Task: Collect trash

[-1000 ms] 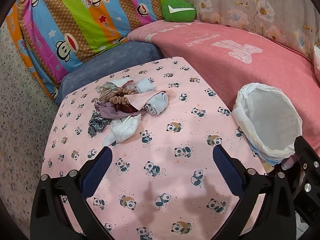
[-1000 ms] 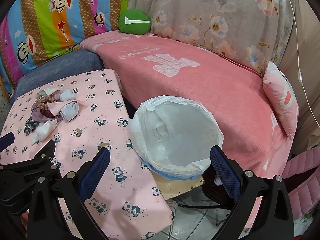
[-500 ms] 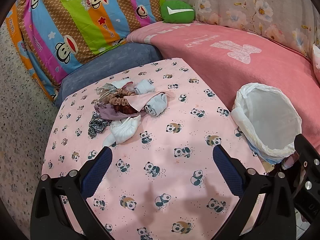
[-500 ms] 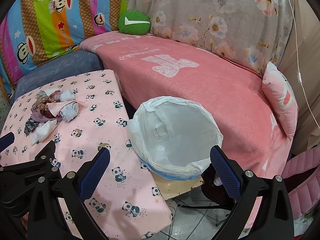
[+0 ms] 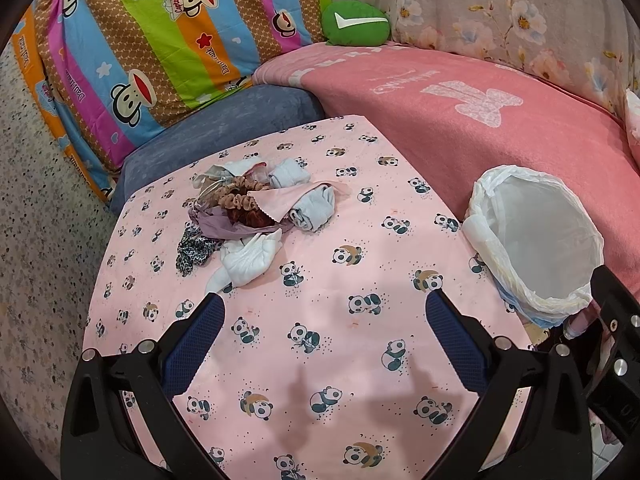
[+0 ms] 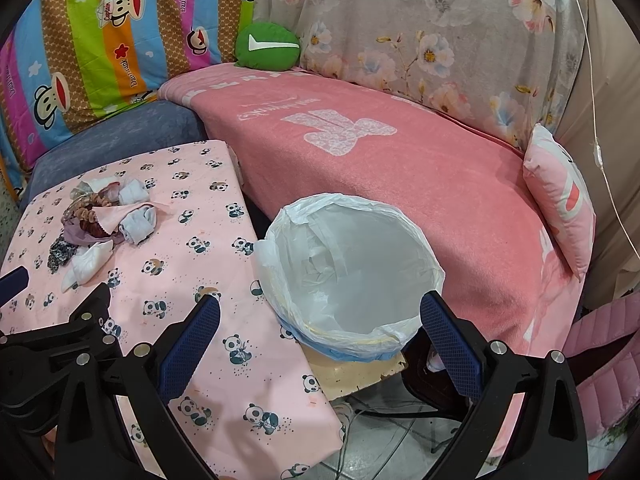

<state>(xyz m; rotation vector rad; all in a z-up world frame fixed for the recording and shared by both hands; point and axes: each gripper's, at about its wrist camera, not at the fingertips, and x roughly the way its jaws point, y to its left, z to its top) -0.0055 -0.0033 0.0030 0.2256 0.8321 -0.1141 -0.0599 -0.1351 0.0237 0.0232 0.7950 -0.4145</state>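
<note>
Barely anything is shifting since earlier: left gripper [image 5: 320, 316] and right gripper [image 6: 320, 316] are hovering spread, empty. Trash pile [image 5: 256, 220] is lying mid-left on the desk [image 5: 360, 360]; lined bin [image 6: 352, 264] is sitting empty, so collecting is not yet starting.
</note>
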